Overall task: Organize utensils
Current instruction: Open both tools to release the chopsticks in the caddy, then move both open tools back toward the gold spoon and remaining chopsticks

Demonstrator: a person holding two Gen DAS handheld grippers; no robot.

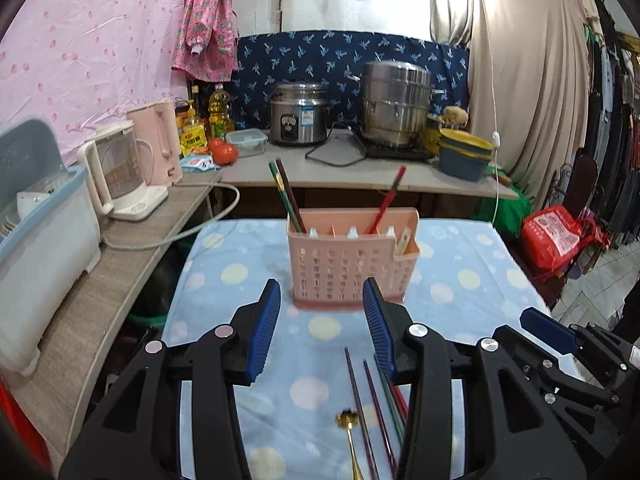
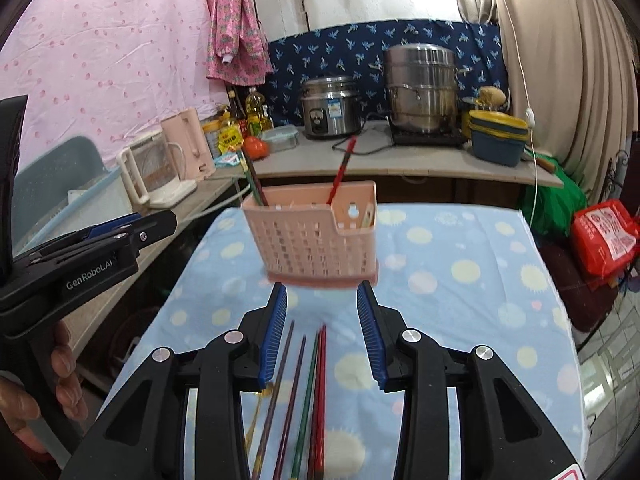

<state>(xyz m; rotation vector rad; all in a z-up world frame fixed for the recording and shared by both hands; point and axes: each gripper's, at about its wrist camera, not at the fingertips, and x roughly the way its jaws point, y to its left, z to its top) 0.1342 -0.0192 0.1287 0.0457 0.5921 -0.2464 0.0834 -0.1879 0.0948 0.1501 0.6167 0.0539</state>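
Right wrist view: right gripper, jaws spread and empty, straddles chopsticks lying lengthwise toward the basket.

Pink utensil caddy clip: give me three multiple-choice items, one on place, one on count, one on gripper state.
1. Where does the pink utensil caddy stand?
A. on the blue dotted cloth
B. on the grey counter
C. inside the dish rack

2. How many red chopsticks stand in the caddy?
A. none
B. one
C. four

3. What state is the right gripper in?
A. shut on a chopstick
B. shut on a spoon
C. open and holding nothing

Answers: 1 A, the caddy's base rests on the cloth. 2 B, a single red stick leans in it, apart from the darker ones at its left end. 3 C, the jaws are spread above the loose chopsticks.
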